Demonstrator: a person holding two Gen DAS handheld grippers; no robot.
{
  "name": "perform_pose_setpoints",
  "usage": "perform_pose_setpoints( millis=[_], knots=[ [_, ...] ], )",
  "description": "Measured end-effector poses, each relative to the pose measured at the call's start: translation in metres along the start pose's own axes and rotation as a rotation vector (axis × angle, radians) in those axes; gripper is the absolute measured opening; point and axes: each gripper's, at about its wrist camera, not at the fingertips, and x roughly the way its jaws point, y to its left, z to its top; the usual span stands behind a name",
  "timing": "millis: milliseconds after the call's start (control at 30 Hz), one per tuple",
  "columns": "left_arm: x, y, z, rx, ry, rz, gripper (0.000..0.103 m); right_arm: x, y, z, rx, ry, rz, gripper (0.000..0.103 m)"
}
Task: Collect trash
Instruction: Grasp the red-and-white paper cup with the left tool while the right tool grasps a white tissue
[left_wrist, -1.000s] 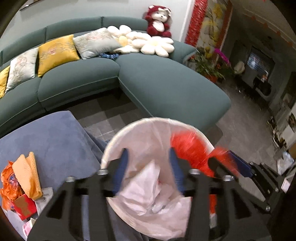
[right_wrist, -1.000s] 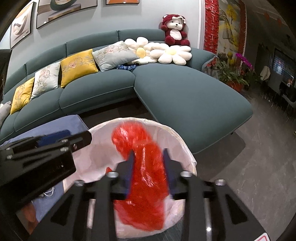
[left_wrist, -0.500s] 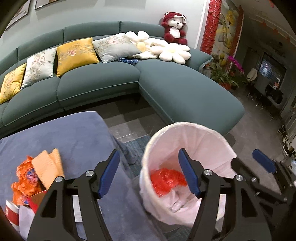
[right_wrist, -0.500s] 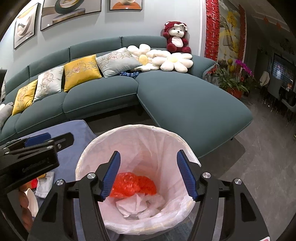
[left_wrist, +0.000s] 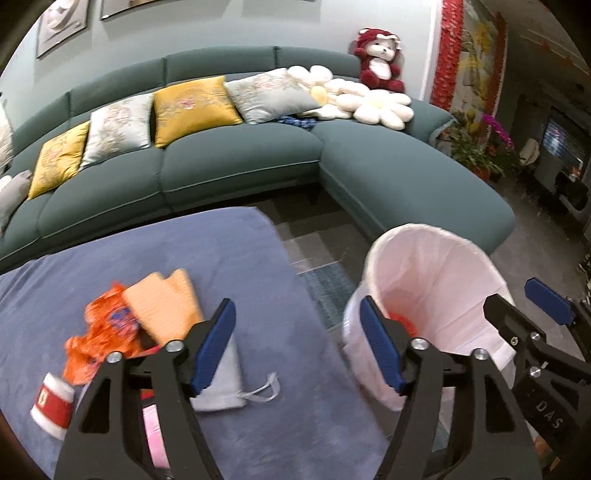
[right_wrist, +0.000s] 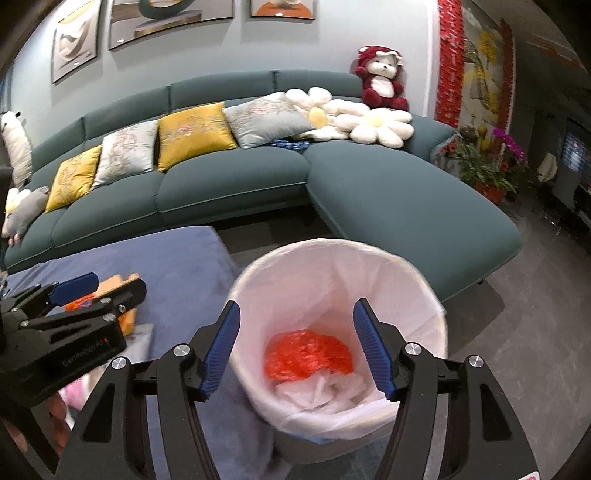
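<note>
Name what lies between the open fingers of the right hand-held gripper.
In the right wrist view, the right hand-held gripper frames the white-lined trash bin; inside sits a red plastic bag on crumpled white paper.

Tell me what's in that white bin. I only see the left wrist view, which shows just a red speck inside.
Observer: The right wrist view looks straight into the bin. A crumpled red bag lies on top of white trash.
Operator: Is the right gripper carrying anything?
Observer: No. The right gripper has its fingers spread open, with nothing between them.
</note>
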Motion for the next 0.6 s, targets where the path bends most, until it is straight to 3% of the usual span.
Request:
perform_pose_setpoints(
  millis=[300, 600],
  knots=[
    [-0.039, 0.074, -0.042, -0.041, 0.002, 0.146, 0.073, -0.028, 0.079, -0.025, -0.088, 0.024, 0.115, 0.065],
    [-0.069, 0.161, -0.086, -0.11, 0.035, 0.302, 0.076, -0.042, 0.168, -0.063, -0.177, 0.102, 0.247, 0.065]
  ],
)
